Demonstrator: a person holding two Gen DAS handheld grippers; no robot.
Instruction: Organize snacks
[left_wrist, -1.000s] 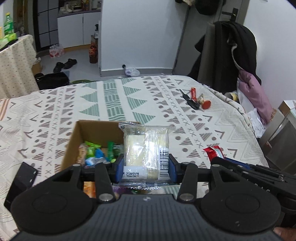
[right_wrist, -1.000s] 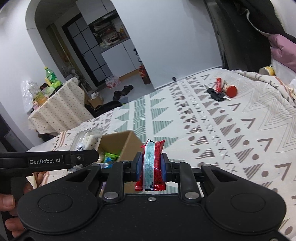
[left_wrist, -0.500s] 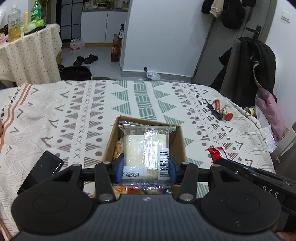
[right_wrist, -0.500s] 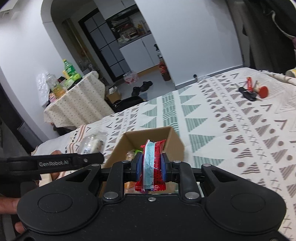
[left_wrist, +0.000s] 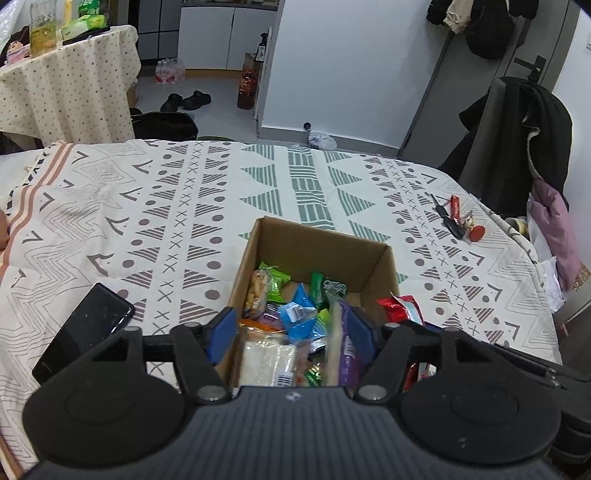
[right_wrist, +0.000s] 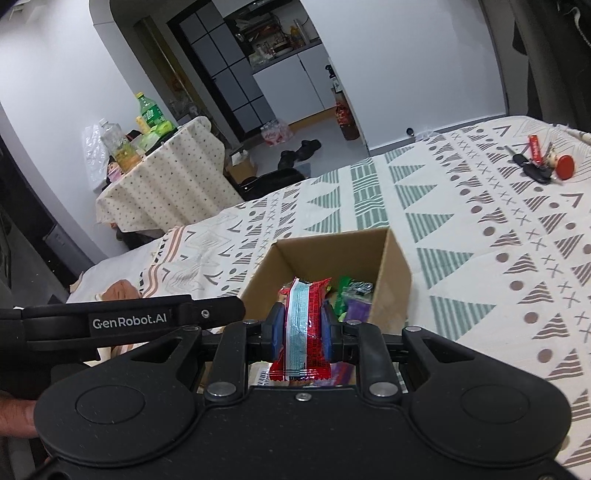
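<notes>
Left claw (left_wrist: 291, 332) let go since half second ago: clear-wrapped sandwich pack (left_wrist: 266, 358) dropped into cardboard box (left_wrist: 317, 240), near bed's front edge; jaws wide apart, empty. Right claw (right_wrist: 302, 328) clamped on red snack bar (right_wrist: 303, 332), poised over box. Step in hand: boxing snacks. Next: lower red bar over free spot, release. Phone (left_wrist: 85, 332) left of box.

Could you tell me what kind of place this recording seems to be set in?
Most likely a small lived-in apartment: the patterned bedspread holds the cardboard box, shoes lie on the floor by white kitchen cabinets, and coats hang near the door.
</notes>
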